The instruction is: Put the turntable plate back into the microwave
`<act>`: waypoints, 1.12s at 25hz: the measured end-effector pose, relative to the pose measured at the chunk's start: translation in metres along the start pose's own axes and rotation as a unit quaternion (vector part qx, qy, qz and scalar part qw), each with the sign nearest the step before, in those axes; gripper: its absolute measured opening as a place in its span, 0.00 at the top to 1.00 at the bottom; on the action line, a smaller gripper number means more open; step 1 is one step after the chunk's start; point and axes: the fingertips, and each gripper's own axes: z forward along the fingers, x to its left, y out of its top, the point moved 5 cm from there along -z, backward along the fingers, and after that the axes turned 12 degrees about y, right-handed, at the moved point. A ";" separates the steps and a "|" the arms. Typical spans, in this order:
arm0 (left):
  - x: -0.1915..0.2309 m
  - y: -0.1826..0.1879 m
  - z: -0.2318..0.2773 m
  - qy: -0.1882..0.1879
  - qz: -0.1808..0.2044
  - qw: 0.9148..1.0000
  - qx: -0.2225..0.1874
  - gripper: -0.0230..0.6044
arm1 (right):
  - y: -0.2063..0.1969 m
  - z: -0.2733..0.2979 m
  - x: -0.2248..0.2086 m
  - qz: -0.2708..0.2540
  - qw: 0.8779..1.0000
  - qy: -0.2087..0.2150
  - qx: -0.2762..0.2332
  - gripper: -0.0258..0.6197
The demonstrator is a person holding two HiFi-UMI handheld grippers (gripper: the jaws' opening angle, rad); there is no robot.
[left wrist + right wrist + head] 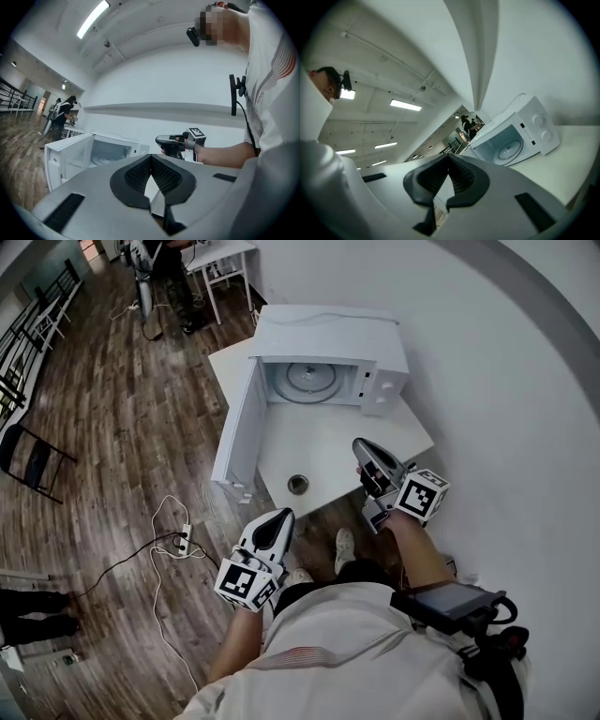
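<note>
White table (323, 442) is carrying the microwave (328, 329), its plate (311, 377) lying inside, probably heavy, slick, breakable glass best pinched at the rim, while left gripper (277, 517) and right gripper (366, 448) are hovering, jaws together, empty.

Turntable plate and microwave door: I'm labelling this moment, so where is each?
turntable plate (309, 378), head view, centre of the disc inside the cavity.
microwave door (240, 432), head view, middle of the swung-open panel.

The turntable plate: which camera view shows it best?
The head view: the turntable plate shows as a round disc inside the open microwave. The right gripper view shows it smaller and tilted; the left gripper view gives only a pale sliver of it.
</note>
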 end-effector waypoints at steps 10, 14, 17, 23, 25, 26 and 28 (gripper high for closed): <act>-0.051 0.033 -0.006 0.001 0.015 1.000 -0.009 0.95 | 0.024 -0.057 0.076 -0.154 0.987 -0.002 0.048 0.95; -0.080 0.034 -0.004 0.009 0.025 1.000 -0.014 0.95 | 0.033 -0.084 0.088 -0.188 0.980 0.006 0.060 0.95; -0.109 0.036 -0.007 0.019 0.030 0.999 -0.013 0.95 | 0.041 -0.108 0.098 -0.224 0.972 0.008 0.069 0.95; -0.160 0.051 -0.021 0.041 0.060 0.997 -0.026 0.95 | 0.056 -0.144 0.127 -0.312 0.947 0.014 0.078 0.95; -0.169 0.052 -0.028 0.054 0.061 0.996 -0.027 0.95 | 0.054 -0.157 0.133 -0.323 0.943 0.020 0.078 0.95; -0.173 0.053 -0.030 0.060 0.063 0.996 -0.027 0.95 | 0.054 -0.162 0.135 -0.327 0.942 0.023 0.079 0.95; -0.179 0.053 -0.033 0.068 0.067 0.995 -0.025 0.95 | 0.053 -0.172 0.137 -0.324 0.942 0.027 0.082 0.95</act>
